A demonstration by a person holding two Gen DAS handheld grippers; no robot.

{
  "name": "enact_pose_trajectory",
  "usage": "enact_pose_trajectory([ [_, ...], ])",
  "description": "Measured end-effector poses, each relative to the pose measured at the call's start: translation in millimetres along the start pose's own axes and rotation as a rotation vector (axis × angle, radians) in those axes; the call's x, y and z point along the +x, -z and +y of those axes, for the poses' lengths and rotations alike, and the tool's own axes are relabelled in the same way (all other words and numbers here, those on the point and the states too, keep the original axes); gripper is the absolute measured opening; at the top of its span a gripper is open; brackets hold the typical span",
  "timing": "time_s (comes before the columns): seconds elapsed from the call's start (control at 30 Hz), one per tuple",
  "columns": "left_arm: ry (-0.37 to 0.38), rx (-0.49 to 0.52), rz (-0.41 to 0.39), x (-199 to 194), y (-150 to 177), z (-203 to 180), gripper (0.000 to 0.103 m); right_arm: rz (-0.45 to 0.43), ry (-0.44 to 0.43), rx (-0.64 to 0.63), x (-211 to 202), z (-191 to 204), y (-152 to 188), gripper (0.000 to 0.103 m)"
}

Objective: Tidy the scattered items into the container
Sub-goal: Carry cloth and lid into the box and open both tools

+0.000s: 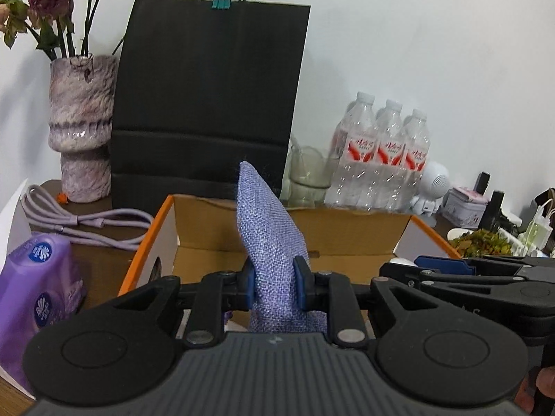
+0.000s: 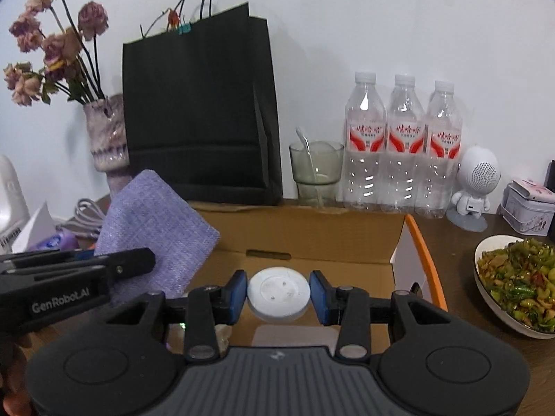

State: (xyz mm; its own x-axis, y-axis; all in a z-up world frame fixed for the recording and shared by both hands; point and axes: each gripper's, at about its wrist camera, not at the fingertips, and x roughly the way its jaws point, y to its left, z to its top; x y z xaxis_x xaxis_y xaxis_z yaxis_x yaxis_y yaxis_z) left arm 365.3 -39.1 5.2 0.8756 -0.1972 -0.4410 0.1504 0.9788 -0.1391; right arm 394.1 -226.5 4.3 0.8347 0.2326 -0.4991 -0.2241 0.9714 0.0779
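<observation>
Each gripper, the left gripper (image 1: 274,286) and the right gripper (image 2: 278,296), has black plastic arms, blue pads (image 2: 236,294), silver round screws (image 2: 350,350) and a grey ribbed base. White "GenRobot.AI" lettering marks the left one's side.

Left claw (image 1: 274,286) level, blue pads clamped either side of purple cloth pouch (image 1: 274,242), pouch standing upright between them. Right claw (image 2: 279,294) alongside, pads pinching small white round puck (image 2: 279,293) at its edges.
</observation>
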Motion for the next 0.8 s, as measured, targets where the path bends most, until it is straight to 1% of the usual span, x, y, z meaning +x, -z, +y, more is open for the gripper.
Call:
enact_pose_trajectory([
  [0.03,-0.001,0.003,0.002,1,0,0,0.024,0.0,-0.001,-0.002,-1,0,0,0.039],
  [0.07,-0.001,0.008,0.004,1,0,0,0.027,-0.002,-0.004,-0.003,-1,0,0,0.04],
  [0.1,-0.003,0.015,0.005,0,1,-1,0.034,-0.004,-0.005,-0.004,-2,0,-1,0.044],
  [0.13,-0.01,0.021,0.005,0,0,-2,0.039,-0.007,-0.004,-0.008,-4,0,-1,0.054],
  [0.17,-0.015,0.028,0.005,0,0,-2,0.054,-0.01,-0.001,-0.009,-6,0,-2,0.062],
  [0.2,-0.03,0.031,0.006,-1,-1,-3,0.067,-0.012,0.002,-0.006,-7,-1,-3,0.078],
  [0.23,-0.063,0.024,0.008,-2,-2,-2,0.076,-0.019,0.019,0.002,-9,-3,-4,0.085],
  [0.27,-0.105,0.012,0.009,-3,-4,-1,0.096,-0.023,0.028,0.01,-11,-6,-6,0.088],
  [0.3,-0.142,0.0,0.002,-4,-5,2,0.103,-0.026,0.027,0.025,-13,-10,-8,0.096],
  [0.33,-0.15,-0.005,-0.008,-6,-6,4,0.103,-0.025,0.022,0.045,-15,-15,-10,0.103],
  [0.43,-0.112,-0.03,-0.011,-10,-10,9,0.103,-0.018,0.009,0.079,-18,-22,-13,0.103],
  [0.6,-0.107,-0.004,-0.026,-16,-11,1,0.103,-0.024,0.013,0.076,-22,-22,-14,0.103],
  [0.8,-0.103,-0.003,-0.037,-20,-13,0,0.103,-0.035,0.02,0.076,-27,-22,-16,0.103],
])
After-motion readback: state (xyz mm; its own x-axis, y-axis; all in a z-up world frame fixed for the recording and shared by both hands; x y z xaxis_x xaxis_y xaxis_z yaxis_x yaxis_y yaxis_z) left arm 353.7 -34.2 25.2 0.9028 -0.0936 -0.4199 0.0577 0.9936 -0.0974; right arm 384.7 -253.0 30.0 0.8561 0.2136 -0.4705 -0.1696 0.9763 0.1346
